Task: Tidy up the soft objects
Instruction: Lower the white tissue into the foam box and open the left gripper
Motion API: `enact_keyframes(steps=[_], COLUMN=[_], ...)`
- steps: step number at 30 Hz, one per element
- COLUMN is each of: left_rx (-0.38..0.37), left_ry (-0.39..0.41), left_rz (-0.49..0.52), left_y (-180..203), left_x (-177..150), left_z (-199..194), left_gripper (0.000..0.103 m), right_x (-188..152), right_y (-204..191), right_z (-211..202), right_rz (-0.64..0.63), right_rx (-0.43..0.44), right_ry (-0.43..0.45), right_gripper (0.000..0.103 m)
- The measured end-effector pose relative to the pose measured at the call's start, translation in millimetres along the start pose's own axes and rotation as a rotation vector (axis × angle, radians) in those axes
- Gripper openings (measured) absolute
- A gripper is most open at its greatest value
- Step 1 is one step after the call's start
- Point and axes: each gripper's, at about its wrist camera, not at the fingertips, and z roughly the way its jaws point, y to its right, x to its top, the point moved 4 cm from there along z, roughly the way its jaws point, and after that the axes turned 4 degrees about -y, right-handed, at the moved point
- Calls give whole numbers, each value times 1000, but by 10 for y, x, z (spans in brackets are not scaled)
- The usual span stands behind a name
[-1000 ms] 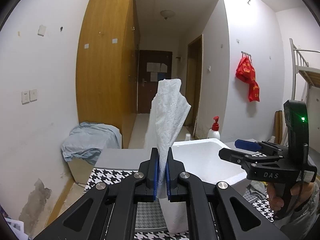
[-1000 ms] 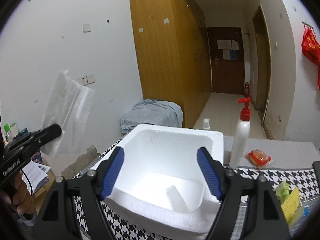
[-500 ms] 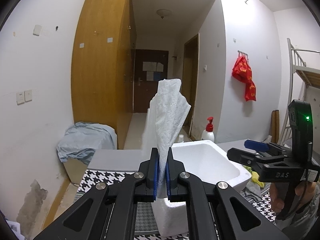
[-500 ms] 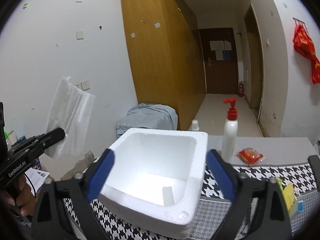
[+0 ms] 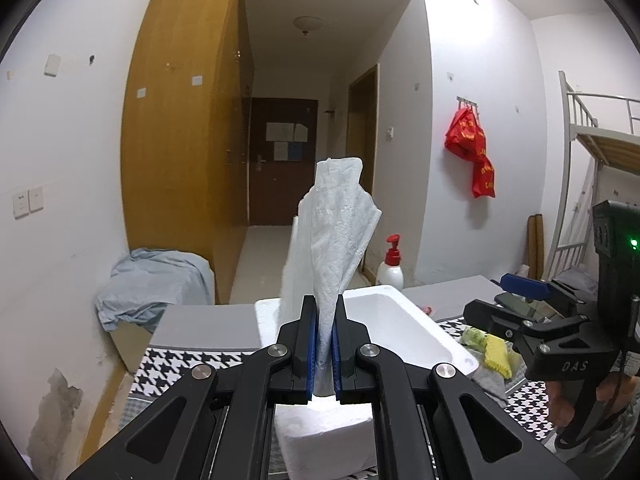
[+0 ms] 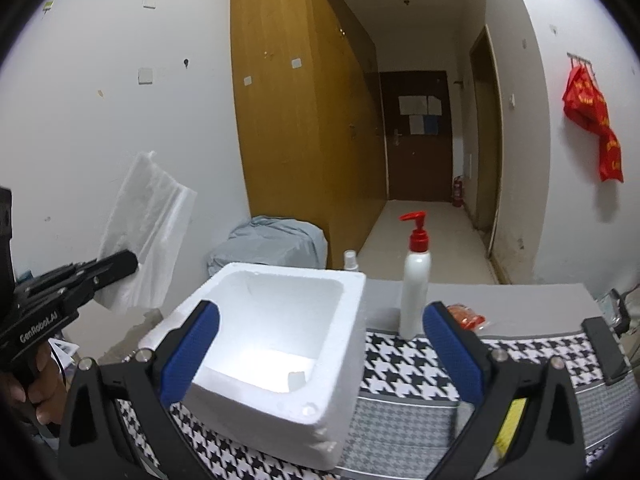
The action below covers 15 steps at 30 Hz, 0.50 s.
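1. Paper towel (image 5: 332, 240): white, crumpled, standing upright, pinched between blue pads of left gripper (image 5: 325, 350), held above near edge of foam box (image 5: 400, 320).
2. Right gripper (image 6: 320, 344): fingers just spread to full width, nothing between them; hovers over foam box on houndstooth cloth (image 6: 400, 360).
3. Pump bottle (image 6: 416, 284) upright just behind box.

Houndstooth-clothed table (image 6: 404, 364) — white foam box (image 6: 280, 344), pump bottle (image 6: 416, 284), red packet (image 6: 466, 316).
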Motion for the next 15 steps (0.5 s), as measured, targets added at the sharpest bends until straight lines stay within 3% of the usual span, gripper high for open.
enact_keyframes(steps=[15], left_rx=[-83], left_ry=[-63], left_rz=[16], left_y=[373], left_x=[10], left_z=[303], left_gripper=[7], right_x=[-117], right_y=[303], right_z=[-283], right_rz=[1], right_rx=[-77], right_ry=[12], right_gripper=[103])
